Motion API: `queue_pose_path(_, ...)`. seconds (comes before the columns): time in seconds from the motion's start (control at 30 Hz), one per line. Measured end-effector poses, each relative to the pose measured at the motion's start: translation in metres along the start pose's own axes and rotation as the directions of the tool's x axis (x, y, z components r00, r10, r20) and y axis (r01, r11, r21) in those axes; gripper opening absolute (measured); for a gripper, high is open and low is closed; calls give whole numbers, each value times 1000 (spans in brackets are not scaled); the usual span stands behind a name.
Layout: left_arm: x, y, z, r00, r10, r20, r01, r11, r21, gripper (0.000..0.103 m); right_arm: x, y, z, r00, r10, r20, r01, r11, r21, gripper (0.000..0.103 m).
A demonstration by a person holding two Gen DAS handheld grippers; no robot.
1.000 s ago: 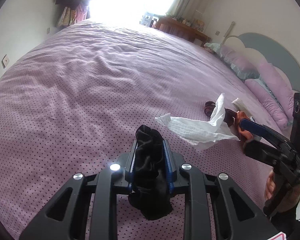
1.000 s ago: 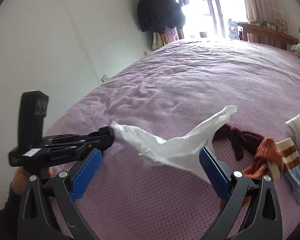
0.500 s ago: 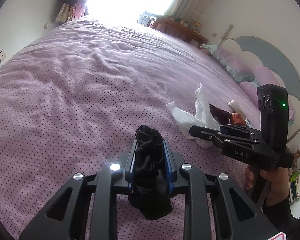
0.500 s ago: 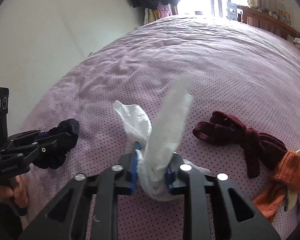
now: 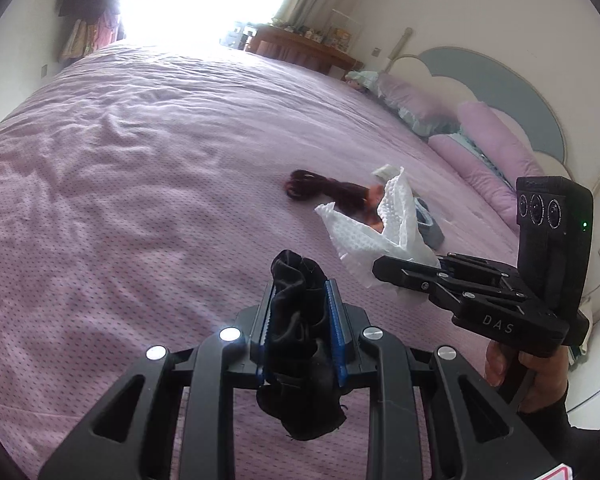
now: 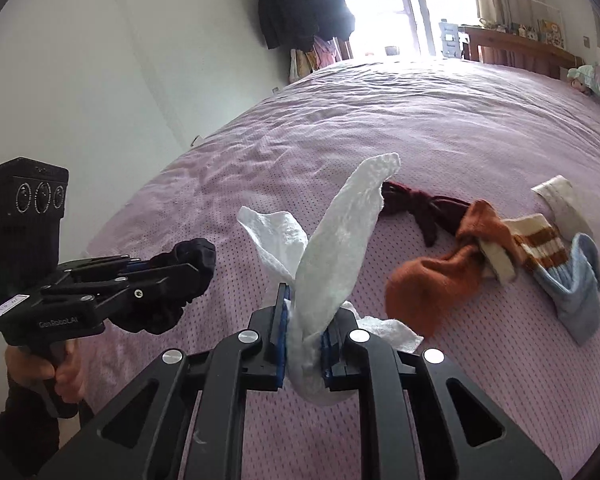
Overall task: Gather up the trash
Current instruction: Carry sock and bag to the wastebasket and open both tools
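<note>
Presently both grippers are held above a wide bed with a lilac dotted bedspread [image 5: 148, 184], each in a person's hand; the left gripper [image 5: 300, 312] has its blue-padded fingers [image 5: 333, 312] clamped on a crumpled black cloth wad [image 5: 300, 336], which bulges above the pads and hangs out below them; seen from the right wrist the same wad [image 6: 180, 276] sits at the tip of the left gripper [image 6: 168, 276], clear of the bedspread; the right gripper [image 6: 304, 328] is closed tight on a crumpled white paper towel [image 6: 332, 248], the towel pinched at its gathered middle, one long flap standing up and a shorter flap leaning left, with a small tail spilling to the right of the pads; from the left wrist the towel [image 5: 384, 232] shows lifted off the bedspread at the tip of the right gripper [image 5: 384, 270]; lying on the bed beyond the towel, toward the headboard side, is a loose row of socks; a dark maroon sock [image 6: 424, 208] lies nearest the bed's middle, then a rust-orange sock [image 6: 432, 284] touching a cream sock with brown stripes [image 6: 536, 244], then a pale blue sock [image 6: 576, 288], and a cream sock [image 6: 560, 200] just beyond them; lilac pillows [image 5: 488, 152] lean along a grey-blue scalloped headboard [image 5: 512, 92] at the bed's right edge; a wooden dresser [image 5: 300, 48] stands past the far edge, by the bright window; dark coats [image 6: 300, 4] hang on the wall at the far left corner.
</note>
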State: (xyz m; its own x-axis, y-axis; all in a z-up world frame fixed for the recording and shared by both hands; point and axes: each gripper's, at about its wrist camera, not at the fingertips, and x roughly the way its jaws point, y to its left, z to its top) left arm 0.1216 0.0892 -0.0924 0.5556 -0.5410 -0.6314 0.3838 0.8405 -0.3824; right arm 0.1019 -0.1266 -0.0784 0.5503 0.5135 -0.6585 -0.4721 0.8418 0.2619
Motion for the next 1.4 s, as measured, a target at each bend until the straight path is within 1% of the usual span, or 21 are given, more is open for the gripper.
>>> queue_pose_path(0.13,12,-46,-13,997,-68,-40,70,995,63,24,-47,-13,-27,998,-32,50,30,999,34,13)
queue_pose_path(0.23,24,-84,-21,988,-133,-77,141,984,107,24,-86,-26,-51,993,-80,82,74,995,73,13)
queue_pose_path(0.33,41,-127,-31,973,-194,-125,213,964,160,24,-127,-45,-80,982,-152,113,137,982,132,13)
queue_pose_path(0.4,54,-155,-39,958,-237,-163,266,946,187,24,-155,-57,-102,964,-236,125,214,962,168,13)
queue_pose_path(0.43,63,-171,-43,947,-261,-188,297,933,201,24,-170,-65,-114,953,-275,128,248,949,195,13)
queue_pose_path(0.5,77,-201,-51,925,-302,-232,353,908,224,24,-199,-81,-141,933,-333,134,291,921,261,13)
queue_pose_path(0.53,87,-220,-57,909,-322,-263,385,891,242,24,-211,-87,-154,922,-364,131,315,903,292,13)
queue_pose_path(0.6,100,-249,-68,886,-348,-308,431,863,264,24,-235,-100,-180,896,-427,119,364,862,353,13)
queue_pose_path(0.67,114,-284,-83,855,-372,-362,482,828,288,24,-260,-112,-208,875,-472,105,393,821,414,14)
queue_pose_path(0.8,139,-339,-109,796,-396,-459,562,765,315,24,-298,-126,-257,836,-544,68,438,737,515,14)
queue_pose_path(0.87,152,-365,-128,760,-399,-513,599,735,317,24,-313,-129,-283,816,-576,46,455,690,562,14)
queue_pose_path(0.97,170,-398,-154,713,-390,-583,639,703,313,24,-334,-135,-322,794,-608,10,468,620,629,14)
queue_pose_path(1.0,175,-406,-162,698,-388,-602,651,695,306,24,-340,-138,-336,789,-614,-6,467,593,656,14)
queue_pose_path(1.03,180,-417,-170,678,-384,-626,664,685,299,24,-346,-141,-349,786,-618,-20,465,568,679,14)
queue_pose_path(1.07,187,-426,-178,666,-376,-645,672,678,298,24,-351,-143,-362,778,-627,-34,466,540,701,14)
queue_pose_path(1.1,192,-437,-189,649,-363,-668,683,664,303,24,-355,-145,-373,772,-634,-48,468,515,718,14)
queue_pose_path(1.13,197,-444,-197,640,-354,-682,690,655,308,24,-359,-147,-386,765,-640,-69,473,486,735,14)
queue_pose_path(1.23,210,-466,-225,595,-317,-739,718,622,311,24,-368,-152,-415,752,-648,-121,484,418,769,14)
queue_pose_path(1.27,214,-473,-235,582,-308,-753,728,610,313,24,-370,-153,-424,743,-654,-144,496,393,774,14)
queue_pose_path(1.33,221,-485,-254,554,-293,-780,743,597,303,24,-375,-154,-445,727,-661,-184,509,340,791,14)
queue_pose_path(1.4,226,-493,-270,533,-273,-801,752,586,300,25,-381,-154,-463,723,-662,-195,495,301,815,14)
